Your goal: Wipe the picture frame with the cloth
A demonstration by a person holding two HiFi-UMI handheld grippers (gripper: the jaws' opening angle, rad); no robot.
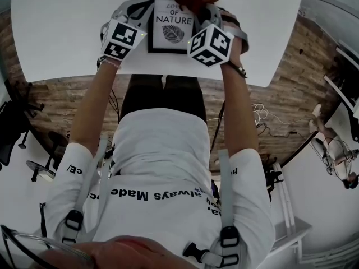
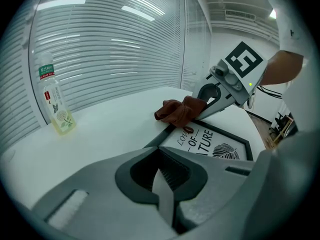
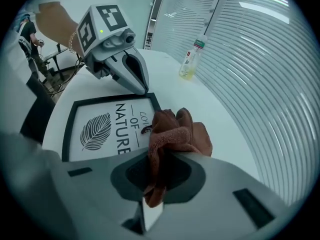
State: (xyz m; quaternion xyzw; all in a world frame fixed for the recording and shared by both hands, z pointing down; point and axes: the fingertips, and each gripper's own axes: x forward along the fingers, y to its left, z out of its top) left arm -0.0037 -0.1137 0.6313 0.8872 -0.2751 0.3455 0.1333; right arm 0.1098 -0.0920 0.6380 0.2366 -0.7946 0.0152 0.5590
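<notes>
Here, the frame (image 1: 171, 24) is seen lying flat on the white desk (image 1: 67, 32), with its leaf print turned upward. A brown cloth (image 3: 175, 134) is pinched between the closed jaws of the right hand-held gripper (image 3: 150, 194). The cloth is bunched up and pressed onto the far edge of the frame, so that part of the top line of lettering is covered. The jaws of the left hand-held gripper (image 2: 164, 196) are shut together with nothing between them. In the right gripper view its tip is placed at a far corner of the frame, but contact cannot be made out. A clear bottle (image 2: 56, 106) with a red and green label is stood upright on the desk, well apart from the frame and near the blinds (image 2: 125, 44).
</notes>
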